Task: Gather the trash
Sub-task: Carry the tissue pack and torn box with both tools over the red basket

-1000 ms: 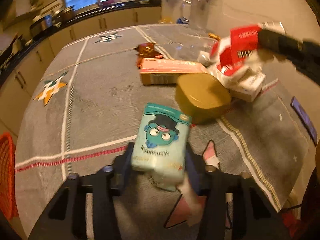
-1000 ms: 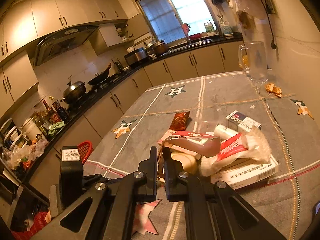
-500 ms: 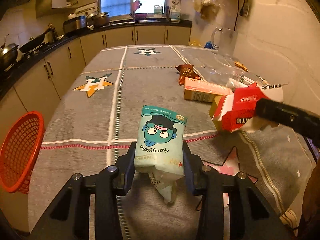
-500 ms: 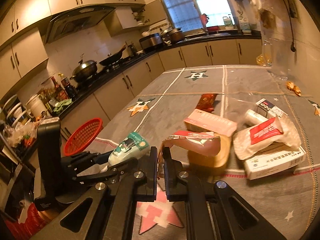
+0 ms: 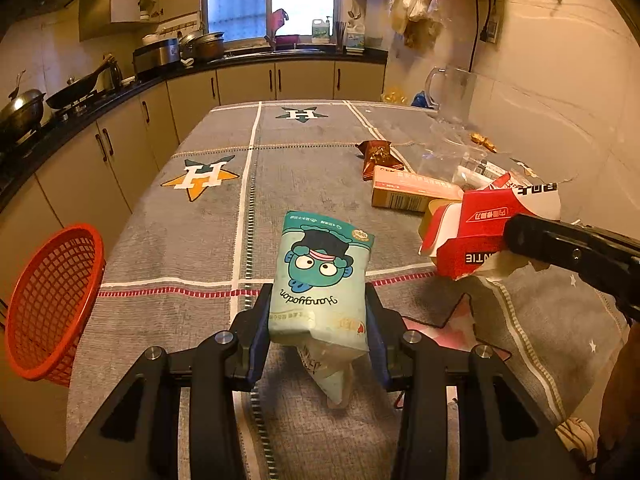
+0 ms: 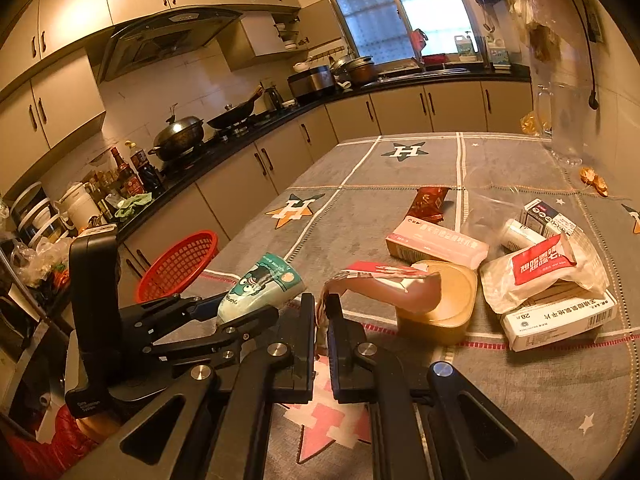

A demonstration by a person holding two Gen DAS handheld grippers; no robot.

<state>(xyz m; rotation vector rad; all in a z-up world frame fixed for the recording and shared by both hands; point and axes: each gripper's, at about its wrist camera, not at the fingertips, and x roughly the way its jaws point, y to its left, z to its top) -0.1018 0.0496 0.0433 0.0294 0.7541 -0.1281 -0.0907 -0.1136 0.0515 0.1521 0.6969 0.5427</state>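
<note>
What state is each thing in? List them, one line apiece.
Left gripper: shut on the teal tissue pack.
Teal tissue pack: held off the table, partly emptied.
Right gripper: shut on the red carton.
Red carton: torn open, crumpled, held up.
Red basket: tilted at the table edge, looks empty.
Pink box: lying flat on the tablecloth.

The left half of the grey star-patterned cloth-covered bench [image 5: 192,216] is left bare, so free passage is offered toward the red plastic mesh basket [image 5: 48,304] at its left edge. The right side is blocked by a clutter of cardboard boxes [image 6: 556,320], wrappers and a tan lidded tub [image 6: 444,304].
</note>
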